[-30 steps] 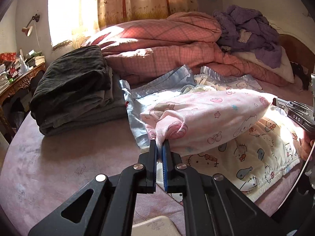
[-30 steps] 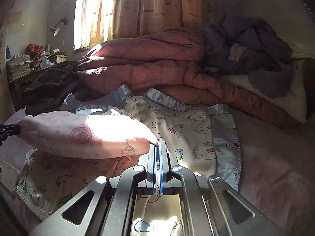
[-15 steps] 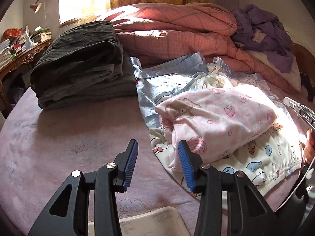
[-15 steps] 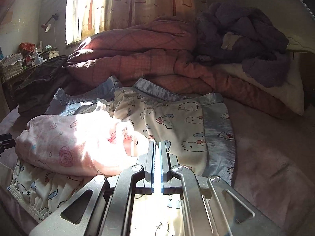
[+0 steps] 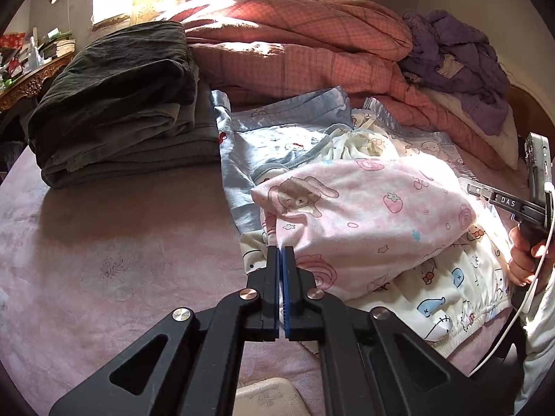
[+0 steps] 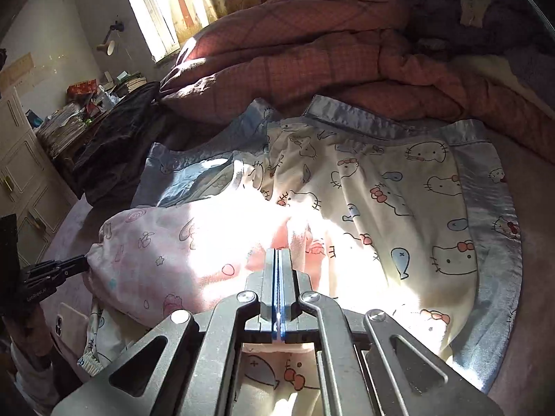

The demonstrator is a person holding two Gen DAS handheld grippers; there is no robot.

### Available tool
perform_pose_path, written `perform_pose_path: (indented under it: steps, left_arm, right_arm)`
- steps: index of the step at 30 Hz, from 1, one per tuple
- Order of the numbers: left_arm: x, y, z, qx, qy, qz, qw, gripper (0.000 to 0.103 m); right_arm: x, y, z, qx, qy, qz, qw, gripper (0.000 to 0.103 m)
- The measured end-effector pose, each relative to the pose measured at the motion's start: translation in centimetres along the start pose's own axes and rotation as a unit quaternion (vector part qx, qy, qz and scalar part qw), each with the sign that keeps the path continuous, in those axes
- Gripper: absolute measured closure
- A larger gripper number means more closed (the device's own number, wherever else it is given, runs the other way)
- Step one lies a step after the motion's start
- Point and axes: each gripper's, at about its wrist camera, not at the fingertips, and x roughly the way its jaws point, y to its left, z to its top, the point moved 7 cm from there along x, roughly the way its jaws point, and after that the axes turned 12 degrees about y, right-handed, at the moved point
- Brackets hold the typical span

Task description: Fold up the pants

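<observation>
The pink printed pants (image 5: 364,222) lie folded into a short bundle on a cream and blue cat-print garment (image 6: 399,208) on the bed. My left gripper (image 5: 281,249) is shut, pinching the bundle's near left edge. From the right wrist view its tip (image 6: 81,265) meets the tapered left end of the pants (image 6: 166,253). My right gripper (image 6: 279,251) is shut on bunched pink cloth at the right end. In the left wrist view it (image 5: 471,189) reaches in from the right, held by a person's hand (image 5: 523,256).
A stack of dark folded clothes (image 5: 114,104) sits at the left on the pink bedsheet (image 5: 104,242). A pink quilt (image 5: 295,34) and purple blanket (image 5: 461,55) are heaped behind. A phone (image 6: 69,326) lies at the near bed edge. A cluttered desk (image 6: 69,121) stands beyond.
The pants, held up stretched between both grippers, came down onto the cat-print garment. My left jaws opened wide, then closed again on the left edge. The right gripper shifted and rolled.
</observation>
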Motion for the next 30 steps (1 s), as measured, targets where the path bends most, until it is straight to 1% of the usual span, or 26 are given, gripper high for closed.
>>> perform_pose_path:
  steps: [1, 3, 5, 6, 7, 9, 10, 11, 13, 14, 15, 16, 18, 20, 21, 22, 23, 24, 25, 26, 28, 30]
  left_arm:
    - [0.0, 0.2, -0.1, 0.0, 0.0, 0.015, 0.9999, 0.102]
    - [0.3, 0.4, -0.2, 0.005, 0.002, 0.028, 0.9996, 0.102]
    - [1.1, 0.8, -0.7, 0.001, 0.018, 0.044, 0.9989, 0.101]
    - [1.4, 0.9, -0.9, 0.0, 0.023, 0.041, 0.9989, 0.098]
    - [1.5, 1.1, -1.0, -0.002, 0.026, 0.036, 0.999, 0.098]
    - [1.3, 1.4, -0.9, -0.01, 0.025, 0.029, 0.9992, 0.096]
    - [0.9, 1.6, -0.6, -0.014, 0.021, 0.032, 0.9992, 0.096]
    - [0.4, 1.7, -0.2, -0.017, 0.014, 0.034, 0.9992, 0.095]
    - [-0.4, 1.6, 0.8, -0.022, 0.003, 0.023, 0.9995, 0.089]
    - [-0.6, 1.5, 1.2, -0.023, 0.004, 0.015, 0.9996, 0.08]
    - [-0.5, 1.3, 1.9, -0.02, 0.008, 0.006, 0.9998, 0.074]
    - [-0.3, 1.0, 2.5, -0.016, 0.013, 0.002, 0.9998, 0.073]
    - [0.7, 0.9, 3.6, -0.017, 0.032, 0.0, 0.9993, 0.072]
    - [2.3, 0.8, 4.6, -0.026, 0.058, -0.021, 0.9977, 0.072]
    - [2.9, 0.8, 4.9, -0.03, 0.066, -0.026, 0.997, 0.078]
    - [3.7, 0.9, 5.1, -0.034, 0.071, -0.028, 0.9965, 0.086]
    - [4.4, 1.2, 5.3, -0.042, 0.071, -0.026, 0.9962, 0.102]
    - [4.8, 1.3, 5.4, -0.048, 0.069, -0.022, 0.9962, 0.102]
    - [5.0, 1.5, 5.8, -0.05, 0.06, -0.015, 0.9968, 0.102]
    - [4.8, 1.6, 6.3, -0.047, 0.044, 0.001, 0.9979, 0.102]
    - [4.2, 1.7, 7.1, -0.036, 0.023, 0.037, 0.9984, 0.102]
    - [4.0, 1.7, 7.2, -0.033, 0.02, 0.047, 0.9981, 0.101]
  right_arm:
    - [-0.2, -0.7, 0.2, 0.009, -0.016, -0.023, 1.0, 0.103]
    - [-0.6, -1.7, 0.2, 0.018, -0.036, -0.058, 0.997, 0.103]
    - [-0.7, -2.5, 0.1, 0.023, -0.03, -0.052, 0.998, 0.103]
    - [-0.8, -2.7, 0.1, 0.026, -0.03, -0.05, 0.998, 0.103]
    - [-1.0, -2.7, 0.0, 0.024, -0.032, -0.046, 0.998, 0.103]
    - [-1.6, -2.0, 0.2, 0.01, -0.04, -0.033, 0.999, 0.103]
    - [-2.0, -1.5, 0.5, 0.002, -0.045, -0.023, 0.999, 0.103]
    - [-2.3, -1.0, 0.8, -0.006, -0.044, -0.011, 0.999, 0.101]
    - [-2.7, -0.1, 1.3, -0.01, -0.038, 0.01, 0.999, 0.091]
    - [-2.7, 0.3, 1.7, -0.01, -0.034, 0.02, 0.999, 0.078]
    - [-2.6, 0.6, 2.1, -0.01, -0.029, 0.031, 0.999, 0.067]
    - [-2.3, 0.9, 2.5, -0.009, -0.021, 0.04, 0.999, 0.066]
    - [-1.4, 1.3, 3.1, -0.005, -0.003, 0.049, 0.999, 0.066]
    - [-0.1, 1.3, 3.5, 0.001, 0.019, 0.038, 0.999, 0.066]
    - [0.8, 1.3, 3.6, 0.005, 0.034, 0.039, 0.999, 0.069]
    - [1.6, 1.3, 3.6, 0.009, 0.049, 0.044, 0.998, 0.073]
    - [2.4, 1.1, 3.5, 0.016, 0.063, 0.041, 0.997, 0.091]
    - [3.0, 0.8, 3.5, 0.027, 0.069, 0.034, 0.997, 0.102]
    - [3.1, 0.4, 3.7, 0.043, 0.059, 0.024, 0.997, 0.102]
    - [2.8, -0.1, 4.1, 0.055, 0.038, 0.009, 0.998, 0.102]
    - [2.2, -0.2, 5.0, 0.041, 0.007, -0.02, 0.999, 0.103]
    - [1.9, -0.8, 5.5, 0.031, -0.012, -0.068, 0.997, 0.103]
